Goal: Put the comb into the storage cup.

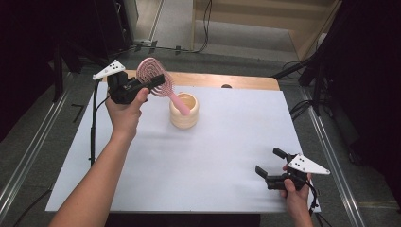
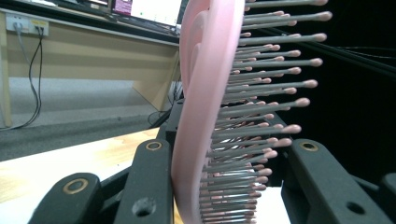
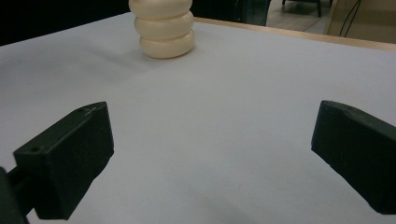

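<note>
Hairbrush (image 1: 155, 78) sits upper left of centre in the high view, its handle end reaching into the ribbed cup (image 1: 184, 111) just right of it. Left gripper (image 1: 152, 86) is at the brush head; right gripper (image 1: 269, 163) is lower right on the table sheet (image 1: 213, 161), well apart from the cup.

We see the hairbrush (image 2: 198, 116) as smooth pink plastic w/ a soft sheen, grey bristles tipped pink; the ribbed cream holder (image 3: 163, 28) at 12 o'clock in the right gripper view looks glossy, prob. glazed ceramic. Table (image 1: 227, 142) has a matt white sheet, bare pale wood along its far edge; gripper jaws are matt black plastic.
</note>
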The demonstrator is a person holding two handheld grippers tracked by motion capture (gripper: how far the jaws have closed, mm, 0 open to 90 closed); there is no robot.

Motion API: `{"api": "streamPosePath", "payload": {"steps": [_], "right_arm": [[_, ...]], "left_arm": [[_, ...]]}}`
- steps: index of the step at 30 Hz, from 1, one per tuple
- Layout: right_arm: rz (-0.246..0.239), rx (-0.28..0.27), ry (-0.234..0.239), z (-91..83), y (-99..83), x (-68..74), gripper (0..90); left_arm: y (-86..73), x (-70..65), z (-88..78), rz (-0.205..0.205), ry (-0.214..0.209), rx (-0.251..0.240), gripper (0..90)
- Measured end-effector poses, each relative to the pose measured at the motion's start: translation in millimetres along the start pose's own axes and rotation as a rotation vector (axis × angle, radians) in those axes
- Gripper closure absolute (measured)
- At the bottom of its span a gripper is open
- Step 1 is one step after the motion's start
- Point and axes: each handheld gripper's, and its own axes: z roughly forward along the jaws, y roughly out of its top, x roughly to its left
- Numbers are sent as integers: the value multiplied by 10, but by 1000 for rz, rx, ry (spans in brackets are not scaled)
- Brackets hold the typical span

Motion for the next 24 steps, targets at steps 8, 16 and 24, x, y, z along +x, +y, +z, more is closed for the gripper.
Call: {"api": "streamPosePath", "payload": {"steps": [8, 16, 24], "right_arm": [[-2, 2, 3, 5, 2, 16, 0], [-2, 0, 5, 6, 3, 18, 0], [0, -2, 17, 8, 1, 17, 0]], "left_arm": [[70, 42, 20, -2, 10, -15, 648], [94, 120, 20, -13, 26, -22, 648], [92, 170, 22, -22, 41, -33, 648]]}}
